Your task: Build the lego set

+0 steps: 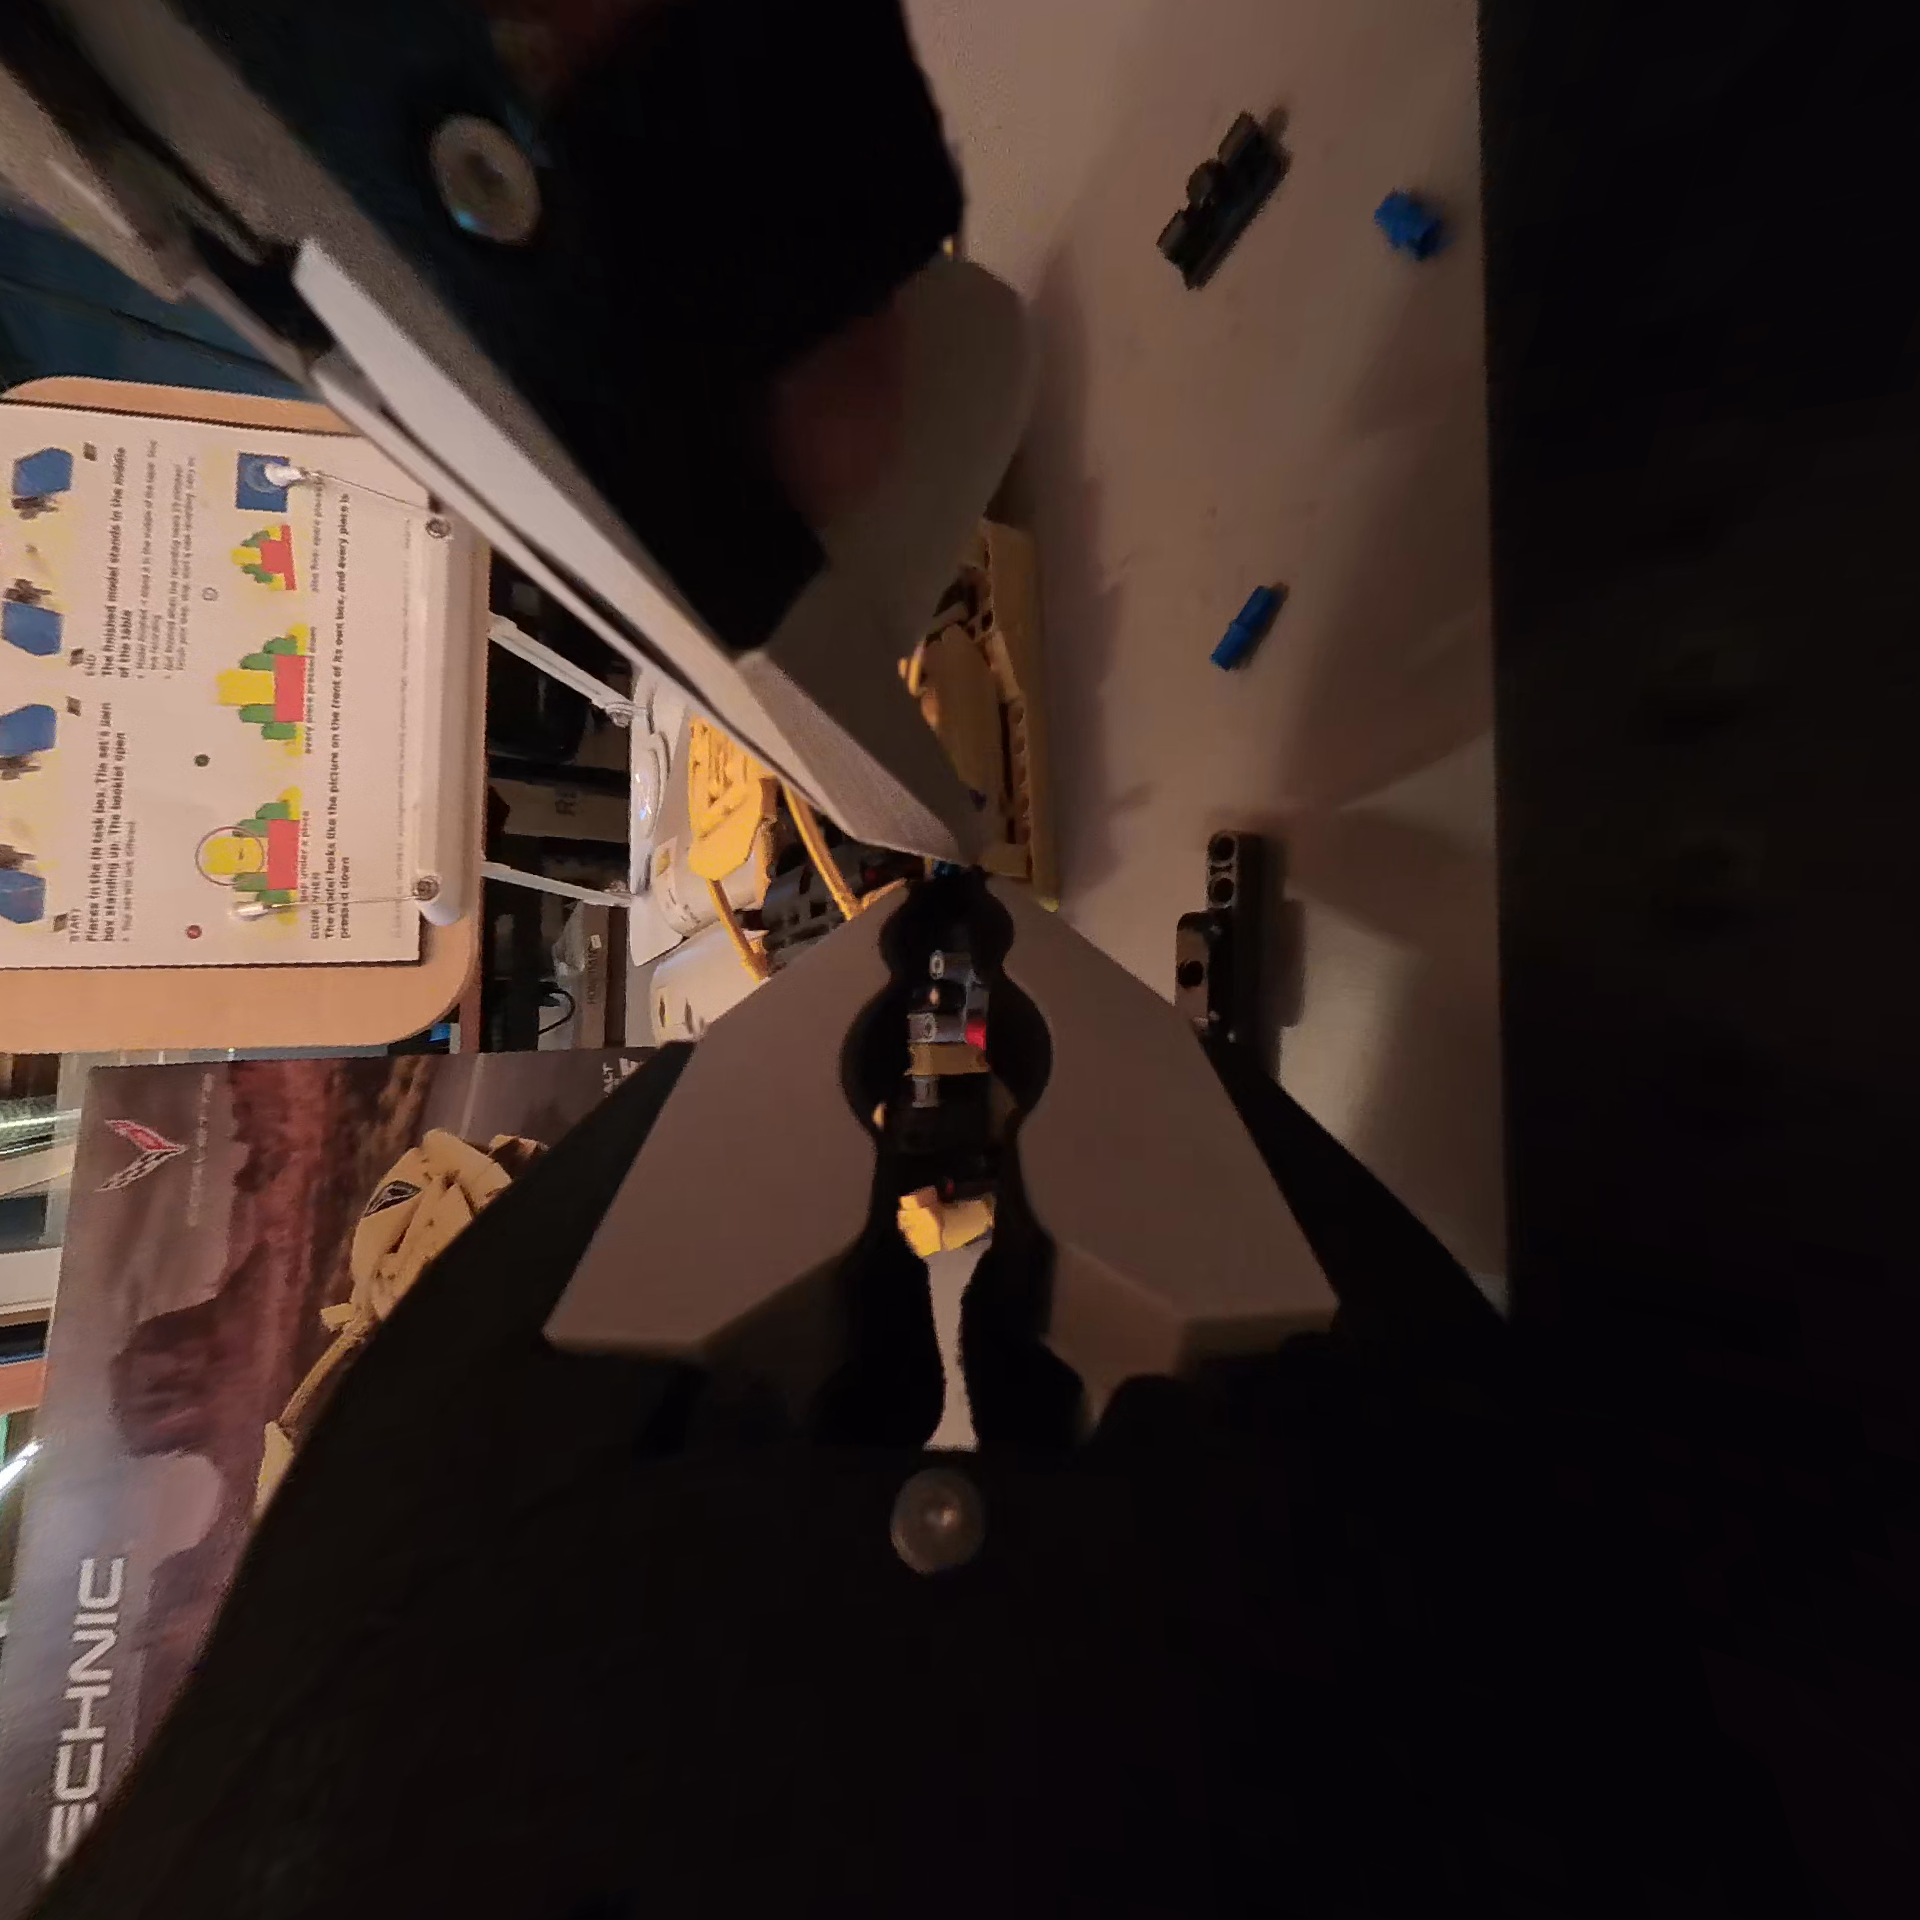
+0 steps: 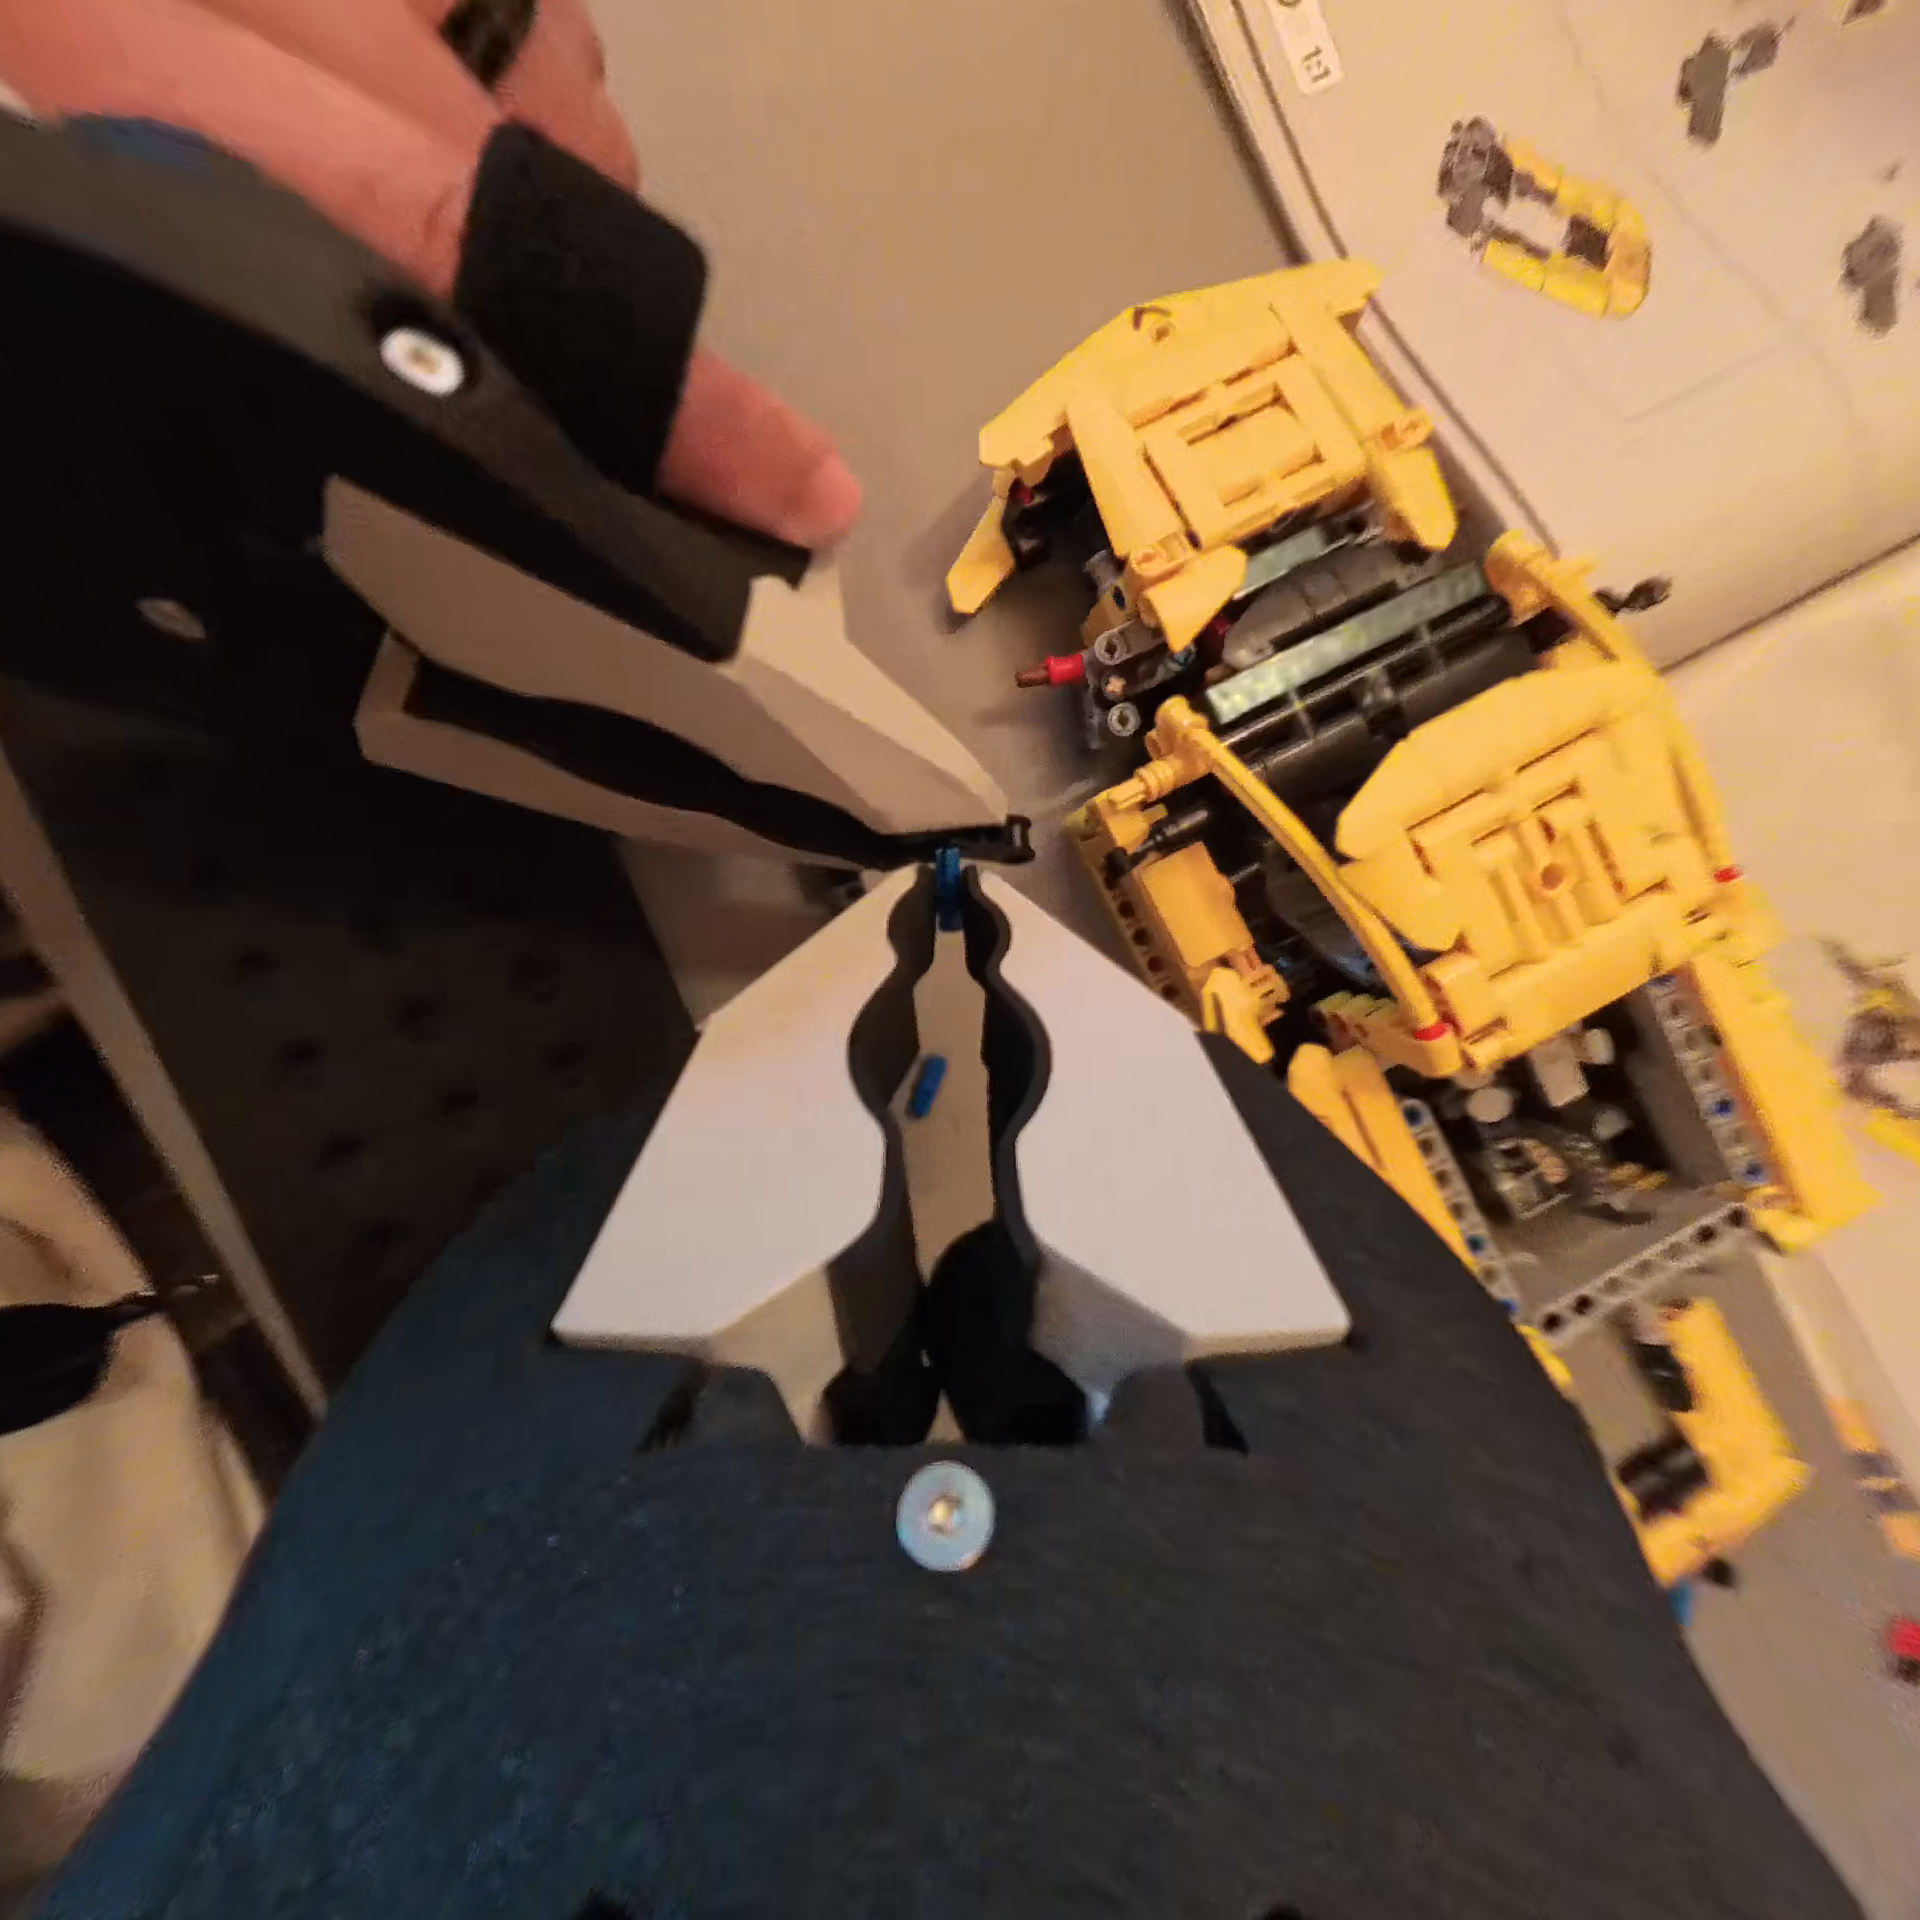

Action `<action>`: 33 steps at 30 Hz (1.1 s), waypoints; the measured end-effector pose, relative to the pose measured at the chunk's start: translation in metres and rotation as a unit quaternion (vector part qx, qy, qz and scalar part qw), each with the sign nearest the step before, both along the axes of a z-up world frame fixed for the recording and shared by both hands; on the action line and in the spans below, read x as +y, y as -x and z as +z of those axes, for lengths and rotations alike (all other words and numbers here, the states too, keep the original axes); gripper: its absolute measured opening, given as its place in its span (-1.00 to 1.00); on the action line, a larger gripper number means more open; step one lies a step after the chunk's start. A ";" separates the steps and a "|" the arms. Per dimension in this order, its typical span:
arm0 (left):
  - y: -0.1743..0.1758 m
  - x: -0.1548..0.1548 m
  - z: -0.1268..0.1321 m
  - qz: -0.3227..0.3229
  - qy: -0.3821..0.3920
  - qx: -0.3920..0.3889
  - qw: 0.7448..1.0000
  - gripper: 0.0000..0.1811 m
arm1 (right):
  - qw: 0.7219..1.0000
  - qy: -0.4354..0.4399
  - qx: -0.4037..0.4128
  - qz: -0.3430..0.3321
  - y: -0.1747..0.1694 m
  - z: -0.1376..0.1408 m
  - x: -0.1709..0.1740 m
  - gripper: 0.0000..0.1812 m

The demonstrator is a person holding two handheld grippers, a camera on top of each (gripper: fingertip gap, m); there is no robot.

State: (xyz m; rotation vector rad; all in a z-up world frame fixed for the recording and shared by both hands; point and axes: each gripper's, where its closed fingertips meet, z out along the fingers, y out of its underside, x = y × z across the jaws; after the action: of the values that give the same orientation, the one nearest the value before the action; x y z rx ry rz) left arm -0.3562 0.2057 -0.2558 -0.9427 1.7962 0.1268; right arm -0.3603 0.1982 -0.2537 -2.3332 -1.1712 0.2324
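Note:
The yellow Lego car model [image 2: 1403, 831] lies on the table to the right of both grippers; it also shows in the left wrist view [image 1: 987, 675]. My right gripper [image 2: 948, 883] is shut on a small blue pin [image 2: 948, 878] held at its tips. My left gripper [image 2: 997, 831] comes in from the upper left, held by a hand [image 2: 727, 447], and is shut on a small black piece [image 2: 987, 836]. The pin's end touches that black piece. In the left wrist view the two grippers meet tip to tip [image 1: 951, 873] and the black piece is mostly hidden.
Loose on the table are a black piece [image 1: 1226, 197], a blue piece [image 1: 1411, 223], a blue pin [image 1: 1247, 627] and a black beam [image 1: 1226, 925]. An instruction card [image 1: 208, 675] and the set box [image 1: 260, 1299] stand behind. The open booklet [image 2: 1662, 208] lies beside the model. My left and right fingertips are right by each other.

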 end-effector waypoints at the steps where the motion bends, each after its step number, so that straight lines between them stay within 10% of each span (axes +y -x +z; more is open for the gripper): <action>1: 0.000 -0.001 0.000 -0.002 0.002 0.000 1.000 -0.93 | 1.000 0.015 0.019 -0.007 0.000 0.000 -0.001 -0.95; 10: 0.003 -0.003 0.006 -0.019 0.109 -0.045 0.993 -0.93 | 0.996 0.005 -0.077 0.037 -0.072 -0.051 -0.016 -0.94; 21: 0.000 -0.013 0.004 -0.047 0.142 -0.054 0.987 -0.93 | 0.995 -0.014 0.080 0.064 -0.083 -0.048 -0.022 -0.84; 33: -0.001 -0.014 0.004 -0.055 0.169 -0.061 0.982 -0.93 | 0.991 -0.039 0.080 0.100 -0.080 -0.050 -0.027 -0.89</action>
State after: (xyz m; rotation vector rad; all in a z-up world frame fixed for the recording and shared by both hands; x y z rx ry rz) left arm -0.3556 0.1915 -0.2521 -1.0595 1.7813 -0.3108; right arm -0.2806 0.1713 -0.3040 -2.0886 -1.3086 0.4287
